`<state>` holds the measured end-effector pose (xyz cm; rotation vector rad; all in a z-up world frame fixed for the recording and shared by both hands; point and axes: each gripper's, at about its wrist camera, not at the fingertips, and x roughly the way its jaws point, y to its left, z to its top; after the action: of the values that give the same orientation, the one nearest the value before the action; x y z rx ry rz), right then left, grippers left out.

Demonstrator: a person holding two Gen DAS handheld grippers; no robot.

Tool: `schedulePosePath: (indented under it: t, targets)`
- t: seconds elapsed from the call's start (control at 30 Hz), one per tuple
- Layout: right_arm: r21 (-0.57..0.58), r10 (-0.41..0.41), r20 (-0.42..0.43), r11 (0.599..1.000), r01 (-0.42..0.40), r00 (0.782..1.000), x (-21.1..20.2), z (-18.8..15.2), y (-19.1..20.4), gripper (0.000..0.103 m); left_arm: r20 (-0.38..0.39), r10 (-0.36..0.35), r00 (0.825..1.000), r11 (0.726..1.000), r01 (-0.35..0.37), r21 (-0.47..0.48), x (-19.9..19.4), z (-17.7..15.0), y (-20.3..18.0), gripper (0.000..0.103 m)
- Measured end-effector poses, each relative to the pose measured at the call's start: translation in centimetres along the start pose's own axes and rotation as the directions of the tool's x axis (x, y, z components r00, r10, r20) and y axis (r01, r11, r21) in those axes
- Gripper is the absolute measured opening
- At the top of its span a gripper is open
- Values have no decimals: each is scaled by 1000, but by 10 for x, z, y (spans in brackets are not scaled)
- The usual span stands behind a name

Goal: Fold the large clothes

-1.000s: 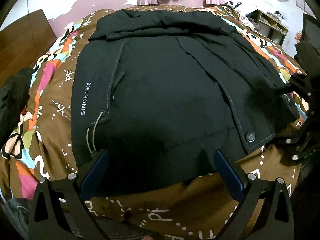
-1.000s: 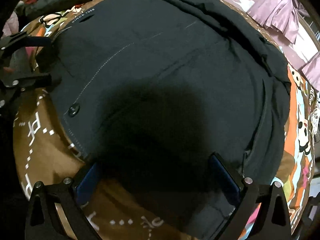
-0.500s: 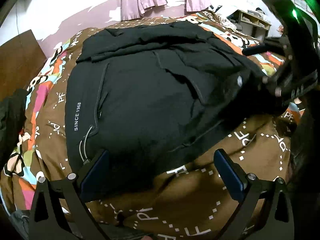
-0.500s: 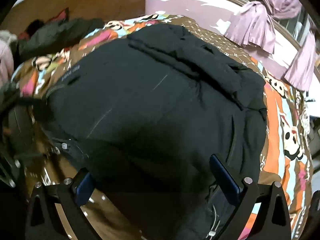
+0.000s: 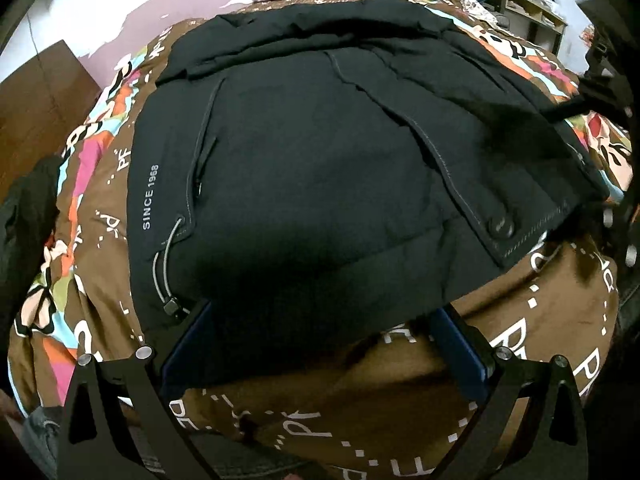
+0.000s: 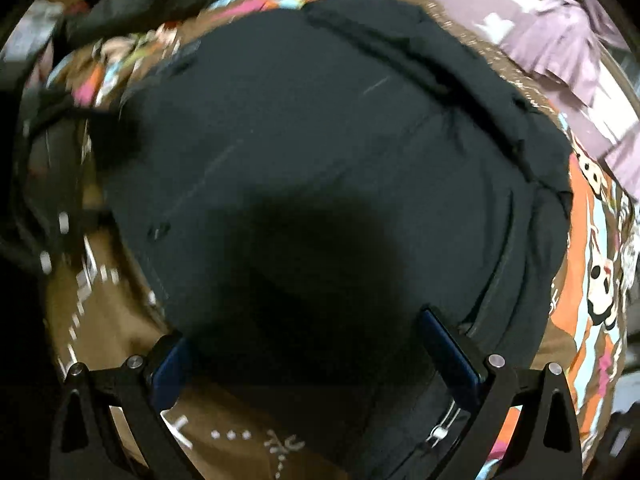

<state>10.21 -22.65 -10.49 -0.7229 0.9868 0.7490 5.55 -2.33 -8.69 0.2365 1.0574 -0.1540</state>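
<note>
Since half a second ago, both views have dropped back toward the black padded jacket (image 5: 312,184) ahead. Left gripper (image 5: 324,344) and right gripper (image 6: 316,360) gape wide, holding nothing. Sides look folded in on the patterned brown bedspread (image 5: 560,320); the lengthwise fold probably remains.

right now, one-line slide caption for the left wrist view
Open left gripper poised at the hem of a black jacket on a patterned bedspread.

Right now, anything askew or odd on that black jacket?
Nothing damaged. The black jacket lies mostly flat on the patterned bedspread, but its snap-button front flap sits diagonally, and the hem drawcord hangs loose. Both the left gripper and the right gripper are open at the hem.
</note>
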Motion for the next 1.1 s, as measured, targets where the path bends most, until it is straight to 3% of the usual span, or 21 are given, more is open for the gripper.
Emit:
schedulePosePath:
  t: [0.13, 0.33, 0.53, 0.7, 0.83, 0.97, 1.1]
  targets:
    - [-33, -45, -24, 998, 44, 999, 13, -1, 8, 103, -21, -9, 1000, 1000, 9, -4, 4, -1, 2, 101]
    - [38, -165, 89, 986, 162, 982, 8, 14, -1, 103, -14, -18, 1000, 1000, 18, -6, 3, -2, 3, 101]
    - [108, -187, 224, 980, 167, 956, -27, 41, -16, 103, -14, -9, 1000, 1000, 9, -17, 3, -3, 1, 101]
    - [142, -166, 232, 981, 135, 958, -30, 57, -28, 103, -17, 101, 995, 992, -102, -80, 4, 2, 13, 101]
    - [168, -164, 246, 978, 124, 955, -32, 58, -30, 103, -8, 125, 992, 986, -125, -111, 7, 6, 17, 100]
    - [185, -167, 261, 975, 120, 951, -32, 53, -29, 103, 6, 205, 979, 973, -203, -110, 5, 6, 17, 74]
    - [194, -165, 272, 974, 114, 948, -31, 45, -27, 103, 49, 219, 975, 966, -209, -150, -3, 6, 24, 61]
